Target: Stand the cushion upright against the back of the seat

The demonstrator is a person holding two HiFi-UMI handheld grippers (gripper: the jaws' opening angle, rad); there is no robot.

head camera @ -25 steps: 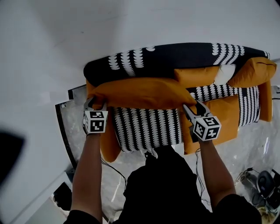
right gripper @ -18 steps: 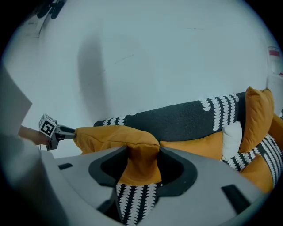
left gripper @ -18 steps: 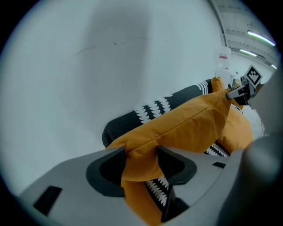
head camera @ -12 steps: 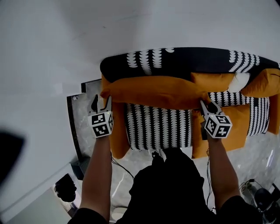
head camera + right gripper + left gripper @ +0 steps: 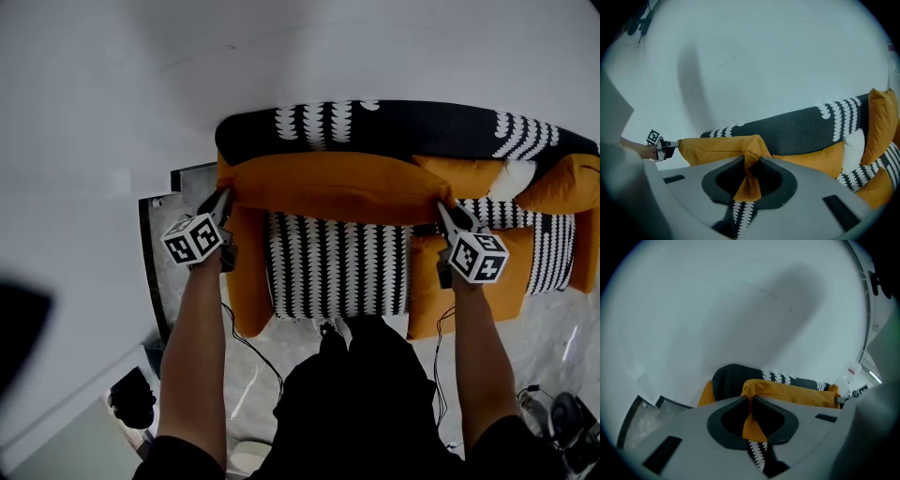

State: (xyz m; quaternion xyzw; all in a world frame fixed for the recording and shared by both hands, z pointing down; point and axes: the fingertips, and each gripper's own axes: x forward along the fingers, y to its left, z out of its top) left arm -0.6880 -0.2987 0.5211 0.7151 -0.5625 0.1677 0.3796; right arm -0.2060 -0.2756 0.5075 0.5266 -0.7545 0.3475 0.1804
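Currently we list one long orange cushion point(image 5: 328, 187), set across the rear of the patterned seat point(image 5: 337, 267), the sofa back point(image 5: 403, 127) at its twelve o'clock. Our left gripper point(image 5: 222, 199) pinches its nine o'clock corner, our right gripper point(image 5: 443, 210) its three o'clock corner; both pairs of jaws have just been closing, orange fabric between them.

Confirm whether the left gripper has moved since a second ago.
Yes. The left gripper has rolled and edged toward the sofa backrest; its jaws have just closed on the orange cushion corner.
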